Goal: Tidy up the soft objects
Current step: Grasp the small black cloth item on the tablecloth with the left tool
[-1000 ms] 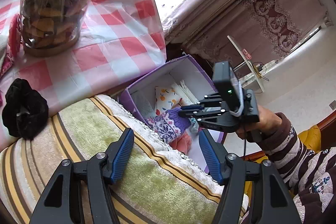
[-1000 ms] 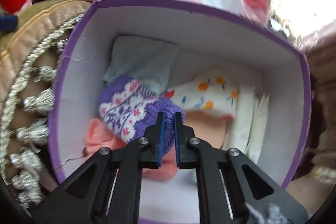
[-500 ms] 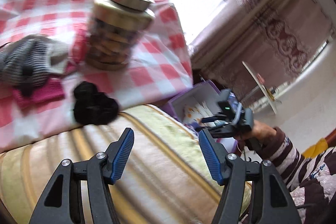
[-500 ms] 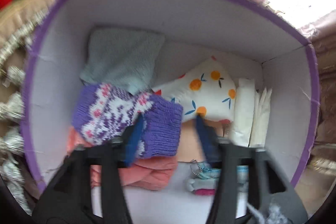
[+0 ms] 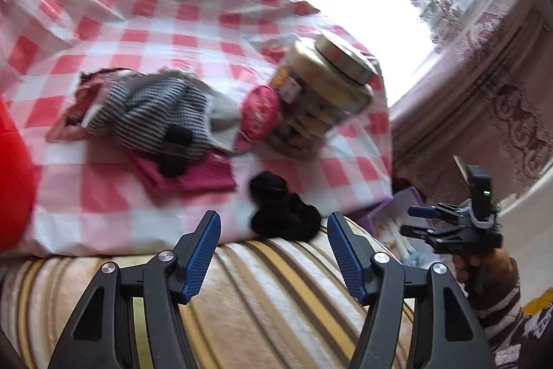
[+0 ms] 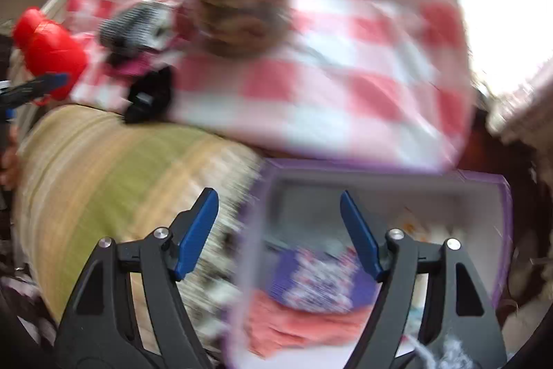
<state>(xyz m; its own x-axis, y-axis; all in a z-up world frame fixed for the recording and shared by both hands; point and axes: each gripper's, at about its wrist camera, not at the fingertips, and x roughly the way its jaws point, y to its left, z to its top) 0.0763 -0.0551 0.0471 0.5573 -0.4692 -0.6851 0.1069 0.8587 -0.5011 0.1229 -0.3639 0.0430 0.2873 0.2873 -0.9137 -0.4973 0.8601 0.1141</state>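
Both grippers: left gripper (image 5: 273, 251) & right gripper (image 6: 279, 234) w/ black frames, blue ribbed pads, silver screws. Right hand (image 5: 484, 268) bare skin, striped knit sleeve.

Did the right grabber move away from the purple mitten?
Yes. The right gripper let go of the purple mitten, opened, and pulled back up out of the purple box, where the mitten stays.

Left gripper (image 5: 273, 230) gaped wide, empty, lower centre. Right gripper (image 6: 278, 220) likewise spread, empty; gripping hand (image 5: 484, 268) lower right.
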